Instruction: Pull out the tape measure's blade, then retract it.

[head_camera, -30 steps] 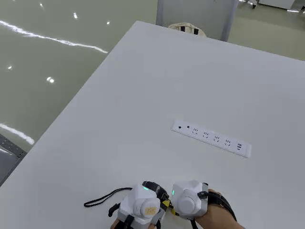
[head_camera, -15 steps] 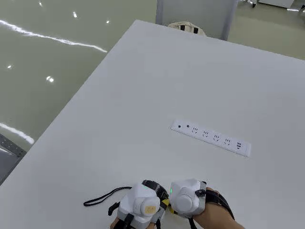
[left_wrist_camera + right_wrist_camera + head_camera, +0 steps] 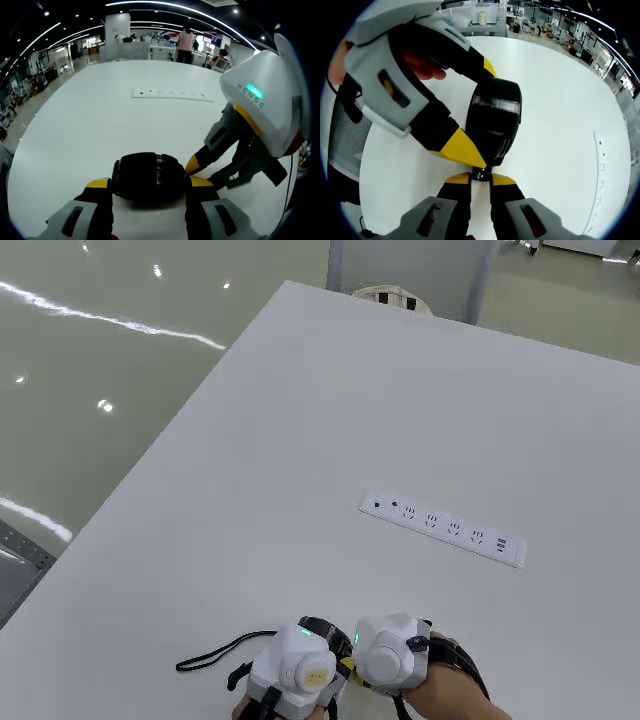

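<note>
On the white tabletop (image 3: 330, 420), well short of the long white power strip (image 3: 442, 528), the left gripper (image 3: 150, 184) clamped the black round-cased tape measure (image 3: 150, 170); the right gripper (image 3: 481, 181) pinched its blade tip (image 3: 481, 173). Left of the strip lay shiny grey-green floor (image 3: 90, 360)

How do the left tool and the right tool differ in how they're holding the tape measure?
The left tool has its jaws wide apart, clamping the black tape measure by its body; the right tool has them nearly together, pinching the blade tip at the case's mouth. Both have yellow-tipped black jaws.
</note>
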{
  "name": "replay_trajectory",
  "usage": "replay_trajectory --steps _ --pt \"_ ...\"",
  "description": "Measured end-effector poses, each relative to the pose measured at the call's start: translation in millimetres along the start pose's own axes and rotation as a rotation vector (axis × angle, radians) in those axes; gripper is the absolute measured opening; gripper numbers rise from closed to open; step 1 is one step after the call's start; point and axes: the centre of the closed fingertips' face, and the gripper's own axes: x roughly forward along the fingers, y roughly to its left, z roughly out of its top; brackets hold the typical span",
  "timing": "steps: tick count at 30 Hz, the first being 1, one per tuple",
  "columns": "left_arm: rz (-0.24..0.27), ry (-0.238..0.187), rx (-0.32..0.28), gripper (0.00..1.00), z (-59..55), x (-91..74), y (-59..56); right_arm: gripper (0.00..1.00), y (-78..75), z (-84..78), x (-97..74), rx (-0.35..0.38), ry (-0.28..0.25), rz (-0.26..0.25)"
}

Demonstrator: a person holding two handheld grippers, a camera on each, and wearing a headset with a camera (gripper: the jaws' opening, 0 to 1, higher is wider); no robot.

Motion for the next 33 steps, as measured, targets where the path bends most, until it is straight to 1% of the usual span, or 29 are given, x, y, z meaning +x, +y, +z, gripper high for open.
replay_trajectory --steps 3,4,15,18,26,27,33 --pt "0.004 -0.002 0.001 0.55 -0.1 0.3 0.1 0.13 -0.3 0.0 -0.9 0.011 -0.008 -0.002" --pt "0.007 0.005 0.024 0.56 -1.8 0.8 -0.4 0.13 -0.4 -0.1 -0.8 0.014 -0.011 -0.004" --pt "-0.002 0.001 0.008 0.57 -2.0 0.6 0.6 0.14 -0.1 0.2 -2.2 0.031 -0.014 -0.013" --pt "0.0 0.003 -0.007 0.58 -2.8 0.3 2.1 0.14 -1.0 0.2 -2.5 0.04 -0.015 -0.021" --pt "-0.003 0.002 -0.004 0.59 -4.0 0.0 1.6 0.15 -1.3 -0.5 -1.4 0.046 -0.014 -0.022" --pt "-0.004 0.003 -0.001 0.59 -4.5 0.7 1.5 0.15 -1.7 -0.7 -1.3 0.061 -0.016 -0.023" --pt "-0.009 -0.002 -0.005 0.61 -2.9 -0.9 0.2 0.17 -0.4 -2.1 1.7 0.067 -0.012 -0.032"
